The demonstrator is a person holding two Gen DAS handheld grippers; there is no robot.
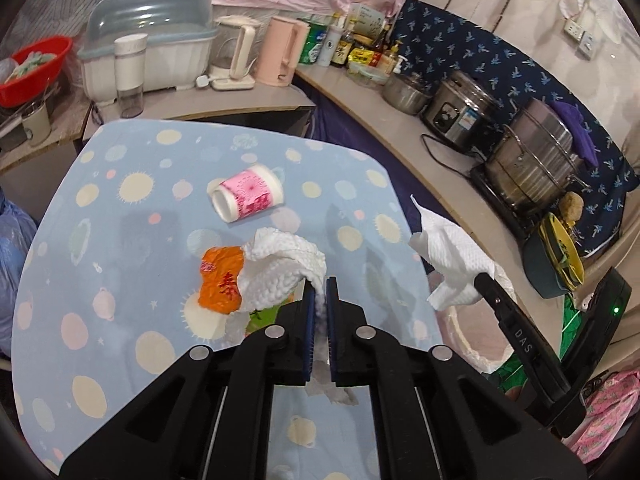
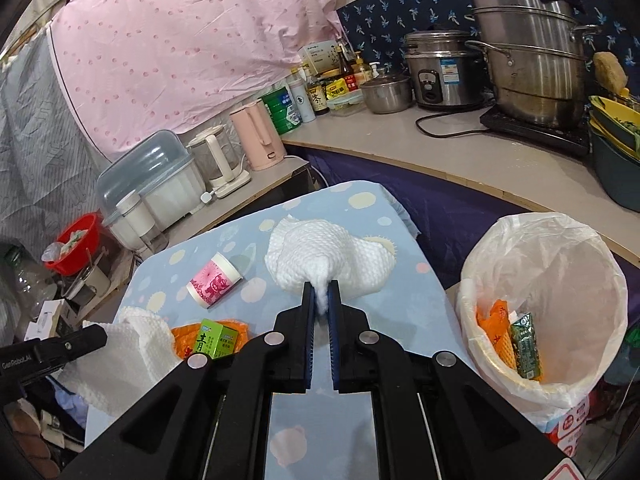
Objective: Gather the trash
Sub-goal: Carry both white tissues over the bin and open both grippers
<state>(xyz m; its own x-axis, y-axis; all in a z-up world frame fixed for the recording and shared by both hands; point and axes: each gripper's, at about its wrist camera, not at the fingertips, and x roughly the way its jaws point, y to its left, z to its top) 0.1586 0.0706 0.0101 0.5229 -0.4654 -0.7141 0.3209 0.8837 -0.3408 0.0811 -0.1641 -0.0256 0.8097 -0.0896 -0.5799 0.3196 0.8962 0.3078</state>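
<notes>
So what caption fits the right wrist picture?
Right gripper pinching a white paper towel above the table, beside the lined bin.

Two white paper towels (image 2: 332, 256) (image 2: 120, 344), soft and dimpled, are pinched in matt black plastic grippers (image 2: 321, 300) (image 1: 319, 292) with ribbed blue pads. The table (image 1: 120, 320) wears a smooth, matt printed cloth. On it lie a glossy paper cup (image 1: 248, 196), a crinkled shiny orange wrapper (image 1: 220, 280) and a green carton (image 2: 214, 340). A thin, translucent plastic bag lines the bin (image 2: 560, 264). Brushed steel pots (image 2: 528, 52) gleam on a pale, smooth counter (image 2: 460, 160).
</notes>
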